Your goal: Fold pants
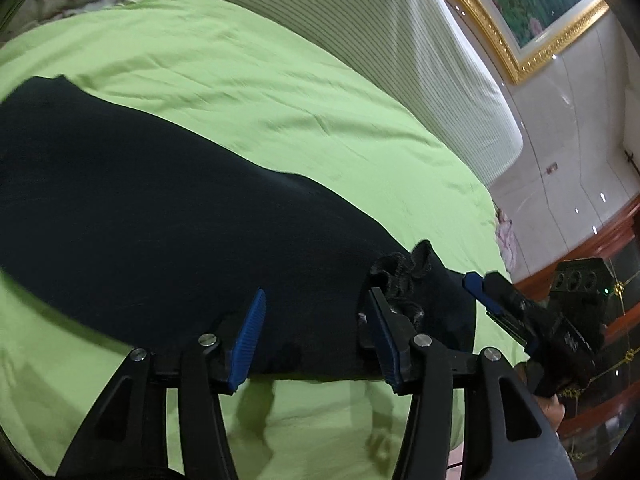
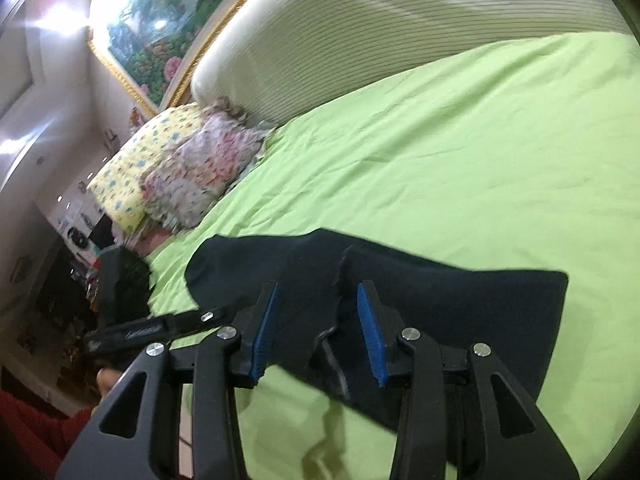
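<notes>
The black pants (image 1: 152,220) lay spread on the green bedsheet (image 1: 280,92), near the edge of the bed closest to us, one end bunched into a small wrinkled lump of fabric. In the right wrist view the same pants (image 2: 460,300) showed a flat doubled layer with a ragged-looking edge running between our fingers.

Our left gripper (image 1: 316,336) hung just over the near edge of the pants with its blue pads apart and nothing pinched; the cloth lay under the gap, not pressed. Our right gripper (image 2: 316,328) also stood with its pads apart above the pants, and we could not see either pad pressing the fabric.

From the left wrist view the right gripper (image 1: 480,284) sat just beyond the bunched end.

Further out stood a ribbed cream headboard (image 2: 380,24), a floral pillow (image 2: 192,176) beside a yellow one (image 2: 132,168), and a gold-framed picture (image 1: 532,12) on the wall.
</notes>
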Demonstrator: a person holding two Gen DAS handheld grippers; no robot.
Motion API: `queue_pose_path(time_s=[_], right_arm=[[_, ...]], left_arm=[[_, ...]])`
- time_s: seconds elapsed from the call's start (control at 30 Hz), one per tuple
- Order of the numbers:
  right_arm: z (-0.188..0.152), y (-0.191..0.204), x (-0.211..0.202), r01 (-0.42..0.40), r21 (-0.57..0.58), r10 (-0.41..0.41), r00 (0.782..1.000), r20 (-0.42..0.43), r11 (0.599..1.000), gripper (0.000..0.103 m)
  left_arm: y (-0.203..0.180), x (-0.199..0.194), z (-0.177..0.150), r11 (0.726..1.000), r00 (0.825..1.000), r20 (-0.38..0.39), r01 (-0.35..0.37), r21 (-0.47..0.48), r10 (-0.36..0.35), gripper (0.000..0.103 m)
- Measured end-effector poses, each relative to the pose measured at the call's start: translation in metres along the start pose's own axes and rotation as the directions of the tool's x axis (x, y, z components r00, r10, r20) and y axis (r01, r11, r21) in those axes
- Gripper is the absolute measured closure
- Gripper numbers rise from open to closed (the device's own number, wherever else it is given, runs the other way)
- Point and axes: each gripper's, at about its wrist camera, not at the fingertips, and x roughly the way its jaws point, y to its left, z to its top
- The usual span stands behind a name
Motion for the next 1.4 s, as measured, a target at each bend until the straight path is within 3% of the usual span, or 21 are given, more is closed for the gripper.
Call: queue_pose_path(time_s=[0.37, 0.63, 0.97, 1.23, 1.4], right_arm=[[0.013, 0.035, 0.048, -0.062, -0.077, 0.055, 0.995, -0.085, 0.995, 0.061], [0.014, 0.068, 0.097, -0.114, -0.136, 0.090, 0.980, -0.176, 0.984, 0.061], [0.024, 0.099, 0.146, -0.155, -0.205, 0.097, 0.959, -0.266, 0.966, 0.060], [0.040, 0.122, 0.190, -0.179, -0.260, 0.088, 0.941, -0.328, 0.949, 0.060], [0.049, 0.140, 0.226, -0.217, -0.310, 0.083, 0.915, -0.394, 0.925, 0.060]], left_arm=[[0.060, -0.070, -0.019, 0.984, 0.980, 0.143, -0.117, -0.135, 0.137, 0.042], [0.107, -0.093, -0.019, 0.950, 0.962, 0.162, -0.174, -0.257, 0.220, 0.037], [0.158, -0.096, -0.004, 0.907, 0.957, 0.165, -0.159, -0.389, 0.238, 0.037], [0.180, -0.082, 0.012, 0.881, 0.966, 0.150, -0.122, -0.457, 0.212, 0.037], [0.189, -0.078, 0.017, 0.874, 0.965, 0.164, -0.103, -0.475, 0.203, 0.037]])
